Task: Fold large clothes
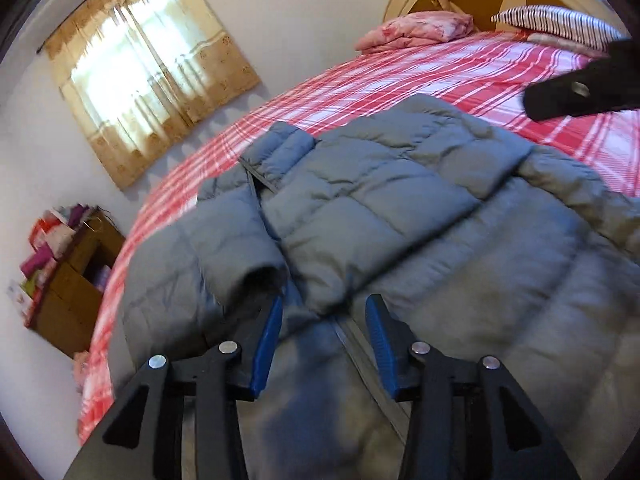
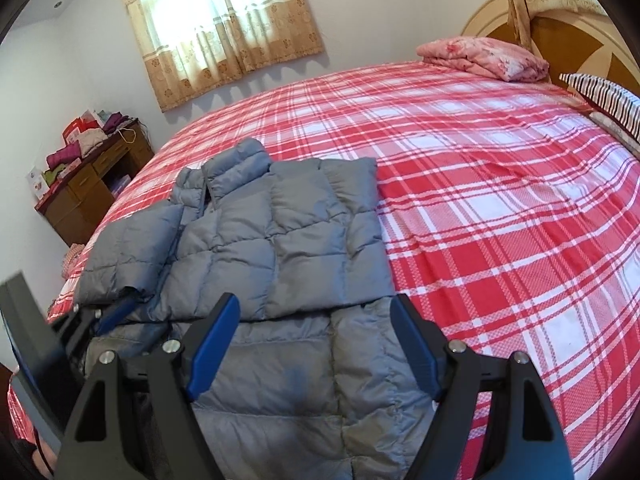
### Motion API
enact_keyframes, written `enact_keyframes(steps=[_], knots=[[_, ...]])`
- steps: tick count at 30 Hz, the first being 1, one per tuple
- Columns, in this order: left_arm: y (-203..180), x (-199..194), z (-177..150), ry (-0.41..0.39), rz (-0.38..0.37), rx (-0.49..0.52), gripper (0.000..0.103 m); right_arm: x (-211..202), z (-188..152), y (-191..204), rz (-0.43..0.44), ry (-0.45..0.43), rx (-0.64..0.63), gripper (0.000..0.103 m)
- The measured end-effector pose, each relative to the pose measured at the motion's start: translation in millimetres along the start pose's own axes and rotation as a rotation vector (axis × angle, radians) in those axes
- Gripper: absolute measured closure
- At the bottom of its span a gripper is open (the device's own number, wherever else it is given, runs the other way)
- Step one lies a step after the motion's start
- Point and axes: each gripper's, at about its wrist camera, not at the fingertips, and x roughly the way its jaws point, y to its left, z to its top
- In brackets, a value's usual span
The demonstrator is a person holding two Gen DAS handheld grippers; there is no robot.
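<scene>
A grey-blue quilted puffer jacket [image 1: 360,200] lies on the bed, both sleeves folded in over its front. It also shows in the right wrist view [image 2: 280,232]. My left gripper [image 1: 324,304] is open and empty just above the jacket's middle, near a sleeve cuff [image 1: 256,276]. My right gripper [image 2: 316,308] is open and empty over the jacket's lower part, by the edge of the folded sleeve. The left gripper also shows at the left in the right wrist view [image 2: 100,316]. Part of the right gripper shows at the upper right of the left wrist view [image 1: 580,92].
The bed has a red and white plaid sheet [image 2: 500,200]. A folded pink blanket [image 2: 484,58] and a striped pillow [image 2: 608,98] lie by the headboard. A wooden desk [image 2: 92,188] with piled items stands by the wall under a curtained window [image 2: 224,20].
</scene>
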Motion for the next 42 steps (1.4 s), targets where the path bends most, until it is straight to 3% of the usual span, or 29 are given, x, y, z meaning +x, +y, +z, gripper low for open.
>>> enact_keyframes(steps=[6, 10, 15, 20, 23, 24, 25, 26, 27, 28, 36, 42], knots=[[49.0, -35.8, -31.6, 0.017, 0.031, -0.255, 0.058, 0.6, 18.7, 34.6, 0.070, -0.010, -0.087, 0.023], [108.8, -63.3, -70.9, 0.059, 0.147, -0.507, 0.058, 19.6, 34.3, 82.6, 0.180, 0.018, -0.114, 0.023], [160.3, -87.8, -104.0, 0.075, 0.298, -0.635, 0.058, 53.8, 50.1, 161.4, 0.326, 0.053, -0.123, 0.019], [194.0, -93.8, -130.4, 0.084, 0.324, -0.732, 0.058, 88.3, 36.6, 239.6, 0.272, 0.071, -0.316, 0.017], [202.9, -89.1, -134.4, 0.090, 0.311, -0.755, 0.058, 111.8, 22.9, 259.8, 0.187, 0.106, -0.407, 0.017], [206.1, -88.9, -132.9, 0.089, 0.310, -0.762, 0.058, 121.2, 17.9, 261.5, 0.145, 0.124, -0.434, 0.023], [209.1, -86.3, -131.1, 0.088, 0.308, -0.765, 0.058, 126.6, 15.7, 260.0, 0.112, 0.137, -0.455, 0.047], [211.2, -84.2, -129.0, 0.084, 0.300, -0.761, 0.058, 134.0, 11.9, 256.1, 0.090, 0.160, -0.476, 0.059], [213.2, -83.1, -126.4, 0.083, 0.296, -0.759, 0.058, 135.3, 11.4, 248.1, 0.096, 0.168, -0.468, 0.078], [214.9, -81.1, -123.7, 0.076, 0.289, -0.759, 0.058, 131.1, 13.2, 237.2, 0.113, 0.162, -0.444, 0.085], [221.7, -67.1, -98.7, 0.044, 0.215, -0.783, 0.058, 84.1, 34.5, 140.6, 0.281, 0.095, -0.111, 0.091], [216.4, -47.2, -69.6, 0.056, 0.176, -0.756, 0.058, 74.9, 22.8, 74.1, 0.300, 0.104, 0.111, 0.089]])
